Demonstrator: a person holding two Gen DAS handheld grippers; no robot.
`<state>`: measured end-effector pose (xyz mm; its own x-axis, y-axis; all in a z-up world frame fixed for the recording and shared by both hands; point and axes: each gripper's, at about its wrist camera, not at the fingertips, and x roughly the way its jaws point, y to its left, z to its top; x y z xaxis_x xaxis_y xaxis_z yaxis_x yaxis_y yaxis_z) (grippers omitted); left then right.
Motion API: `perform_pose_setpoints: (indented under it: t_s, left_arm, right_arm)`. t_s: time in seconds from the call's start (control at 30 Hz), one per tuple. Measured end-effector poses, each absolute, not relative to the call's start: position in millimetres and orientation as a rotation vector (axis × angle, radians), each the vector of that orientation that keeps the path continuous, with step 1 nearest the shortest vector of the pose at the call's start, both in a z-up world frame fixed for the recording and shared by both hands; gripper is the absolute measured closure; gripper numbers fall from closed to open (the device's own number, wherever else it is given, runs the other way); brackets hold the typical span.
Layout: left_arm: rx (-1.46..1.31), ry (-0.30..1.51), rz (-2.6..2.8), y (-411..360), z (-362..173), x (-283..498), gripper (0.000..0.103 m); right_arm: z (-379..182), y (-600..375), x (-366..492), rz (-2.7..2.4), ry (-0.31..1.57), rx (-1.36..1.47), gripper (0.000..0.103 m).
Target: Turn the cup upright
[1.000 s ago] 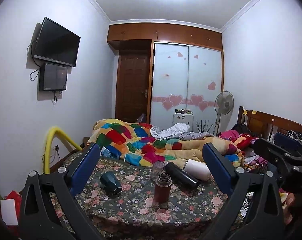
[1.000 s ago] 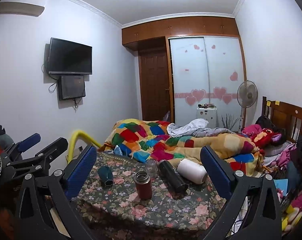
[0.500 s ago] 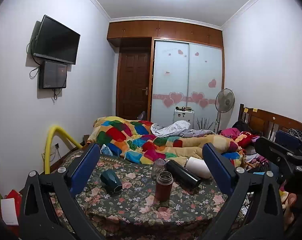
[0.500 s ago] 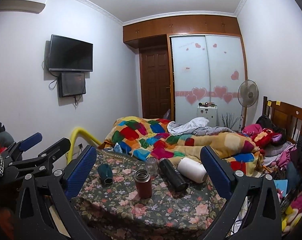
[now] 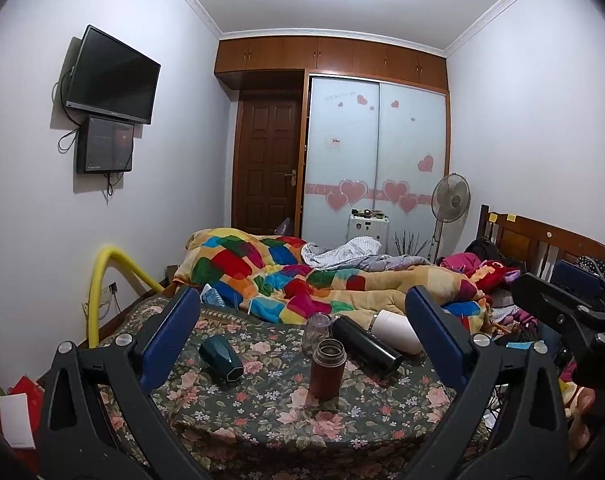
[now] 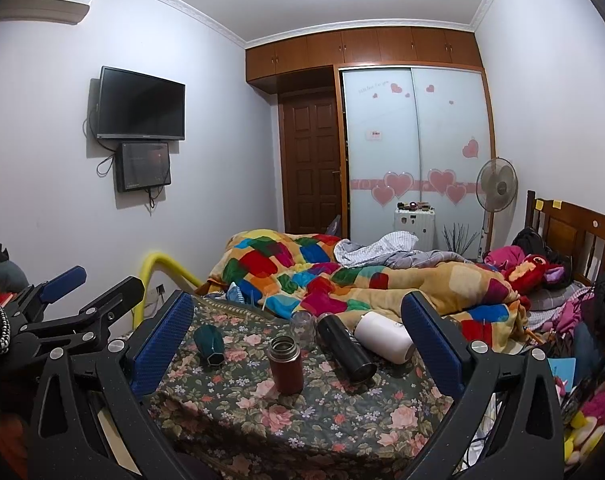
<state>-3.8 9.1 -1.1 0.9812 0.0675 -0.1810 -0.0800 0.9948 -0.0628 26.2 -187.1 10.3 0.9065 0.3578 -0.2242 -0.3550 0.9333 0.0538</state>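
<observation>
On the floral cloth (image 5: pixel 262 412) a dark green cup (image 5: pixel 221 358) lies on its side at the left; it also shows in the right wrist view (image 6: pixel 209 345). A black flask (image 5: pixel 366 346) and a white cup (image 5: pixel 394 330) lie on their sides at the right. A brown-red flask (image 5: pixel 327 368) stands upright with no lid, and a clear glass jar (image 5: pixel 316 328) stands behind it. My left gripper (image 5: pixel 302 340) is open and empty, well short of the cups. My right gripper (image 6: pixel 298 340) is open and empty too.
A colourful patchwork quilt (image 5: pixel 286 276) is heaped just behind the cloth. A yellow padded rail (image 5: pixel 102 280) stands at the left. Clothes and toys (image 6: pixel 542 276) pile up at the right by a wooden headboard. The other gripper shows at each view's edge.
Both grippers have drifted slightly; the table objects sit a little lower in the left view. No object has moved and both grippers stay open.
</observation>
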Motion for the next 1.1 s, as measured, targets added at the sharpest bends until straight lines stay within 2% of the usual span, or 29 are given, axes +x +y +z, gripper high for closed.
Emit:
perform_pose_setpoints:
  t_s: [1.1]
  left_arm:
    - [-0.065,0.186,0.040,-0.1,-3.6,-1.9,0.000]
  right_arm:
    - [10.3,-186.8,27.1,0.361,0.235,0.013,0.000]
